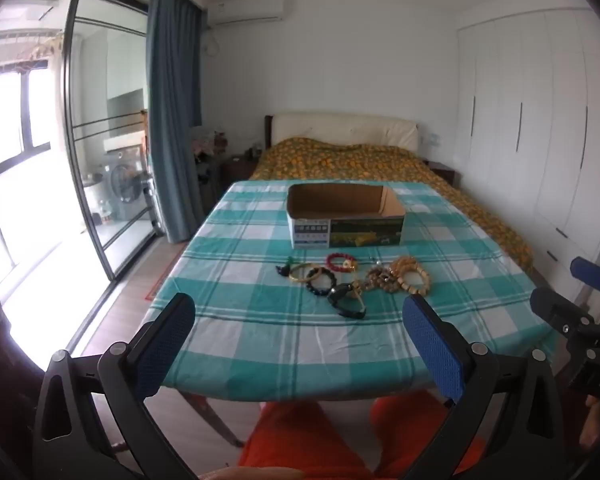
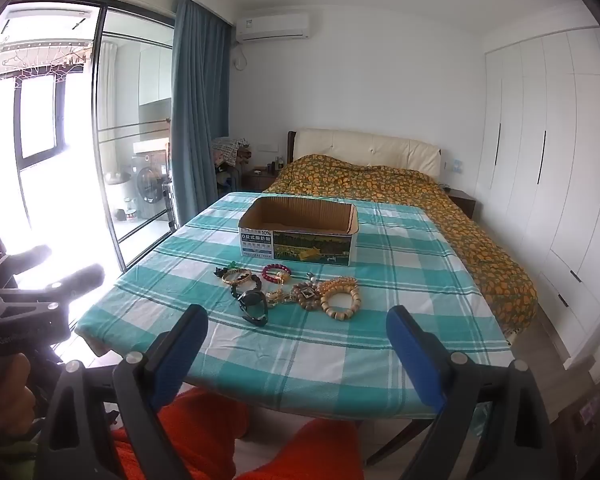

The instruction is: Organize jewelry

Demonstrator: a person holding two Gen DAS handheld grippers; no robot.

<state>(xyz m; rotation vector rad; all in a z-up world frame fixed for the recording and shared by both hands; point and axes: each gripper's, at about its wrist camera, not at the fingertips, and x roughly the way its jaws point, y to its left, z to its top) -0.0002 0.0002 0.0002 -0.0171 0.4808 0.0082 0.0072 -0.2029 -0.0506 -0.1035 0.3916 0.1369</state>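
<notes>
Both tongs, left tongs (image 1: 300, 344) and right tongs (image 2: 298, 354), released and empty short of the surface (image 1: 260, 332); the jewelry (image 1: 352, 280) lies tangled near the empty box (image 1: 346, 216), so lifting one bracelet may drag neighbours along.

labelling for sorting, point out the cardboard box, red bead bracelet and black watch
cardboard box (image 2: 296, 245): right wrist view, printed front wall
red bead bracelet (image 2: 277, 272): right wrist view, bead ring
black watch (image 2: 253, 299): right wrist view, watch face
</notes>
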